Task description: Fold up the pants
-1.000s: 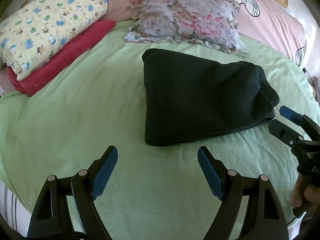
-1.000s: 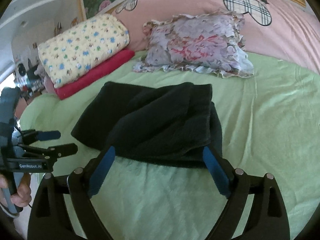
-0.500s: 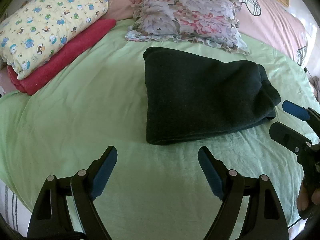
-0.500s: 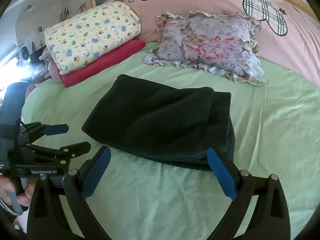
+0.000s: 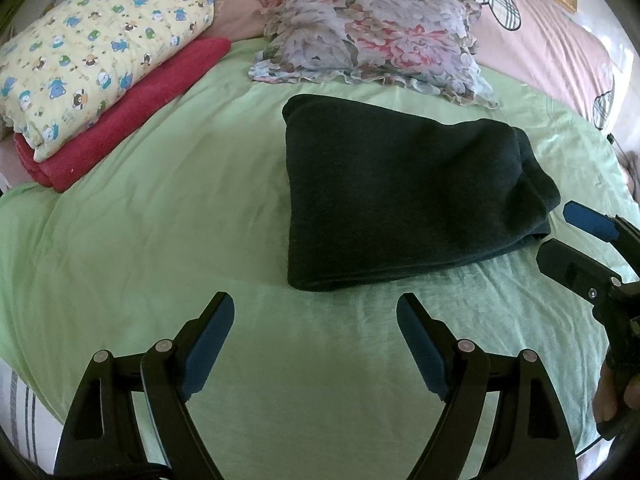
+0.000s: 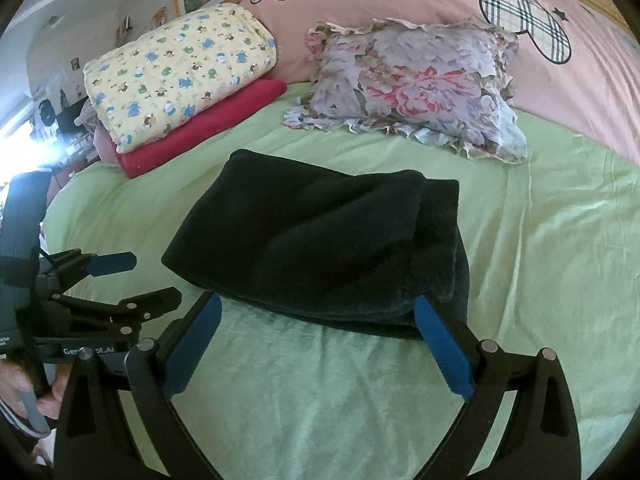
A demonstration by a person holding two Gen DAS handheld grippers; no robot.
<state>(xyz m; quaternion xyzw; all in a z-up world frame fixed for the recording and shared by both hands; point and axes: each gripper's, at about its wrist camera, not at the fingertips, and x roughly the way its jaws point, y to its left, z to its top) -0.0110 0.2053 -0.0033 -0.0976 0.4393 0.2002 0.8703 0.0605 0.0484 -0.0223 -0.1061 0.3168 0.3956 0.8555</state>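
Observation:
The dark green pants (image 5: 400, 196) lie folded into a compact rectangle on the green bed sheet (image 5: 160, 240), also in the right wrist view (image 6: 328, 240). My left gripper (image 5: 316, 312) is open and empty, hovering just short of the fold's near edge. My right gripper (image 6: 316, 312) is open and empty, its fingertips at the near edge of the pants. The right gripper also shows in the left wrist view (image 5: 568, 232), and the left gripper in the right wrist view (image 6: 136, 280).
A floral pillow (image 5: 372, 36) lies behind the pants against a pink headboard cover (image 5: 540, 40). A yellow printed quilt (image 5: 96, 48) sits on a red blanket (image 5: 120, 120) at the far left. The bed's edge runs at the lower left (image 5: 24, 400).
Both grippers have drawn back slightly from the pants, staying open. The folded pants have not moved.

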